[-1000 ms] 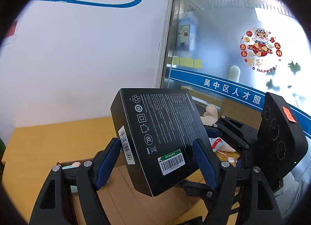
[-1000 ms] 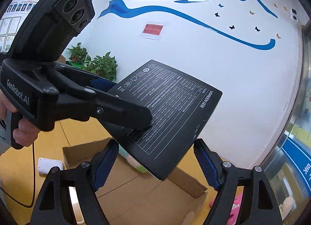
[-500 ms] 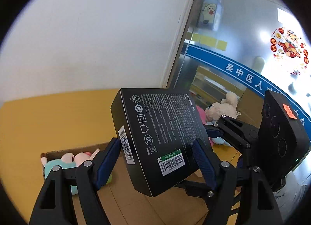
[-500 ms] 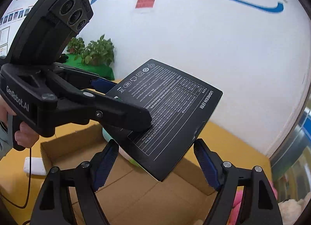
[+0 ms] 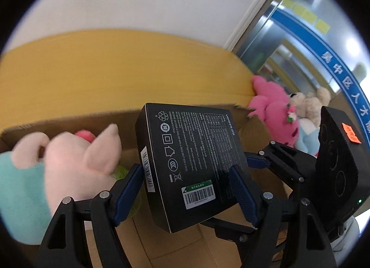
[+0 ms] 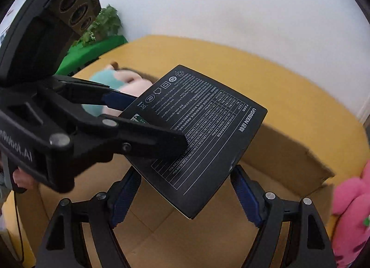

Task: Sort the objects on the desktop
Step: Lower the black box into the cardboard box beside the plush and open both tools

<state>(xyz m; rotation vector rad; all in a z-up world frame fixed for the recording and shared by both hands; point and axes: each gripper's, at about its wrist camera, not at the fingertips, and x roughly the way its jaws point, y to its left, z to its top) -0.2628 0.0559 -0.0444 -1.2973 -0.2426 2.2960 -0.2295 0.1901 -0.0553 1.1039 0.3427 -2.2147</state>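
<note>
Black flat rectangular cardboard box point(image 5: 196, 164) with white print and barcode stickers is held tilted in the air above an open brown corrugated cardboard carton point(image 6: 289, 152), gripped from two sides at once. In the left wrist view, the left gripper point(image 5: 187, 189) has its blue-padded fingers point(image 5: 129, 189) clamped on the black box near the barcode end, one pad against the side with the long barcode, the other against the opposite edge. The right gripper point(image 6: 185, 189) likewise has its fingers point(image 6: 245, 196) clamped on the lower corner of the same box, seen from its own camera, where the left gripper's black body reaches in from the left and a person's hand point(image 6: 18, 177) holds its handle.

Inside the carton, at its far left, lies a pale pink and mint green plush toy point(image 5: 69, 159), blurred. Outside the carton, at its right, a bright pink plush toy point(image 5: 275, 115) sits on the yellow surface point(image 5: 115, 71), beside a cream plush bear point(image 5: 307, 103). White wall rises behind, and green potted plants point(image 6: 104, 27) stand at the far left.
</note>
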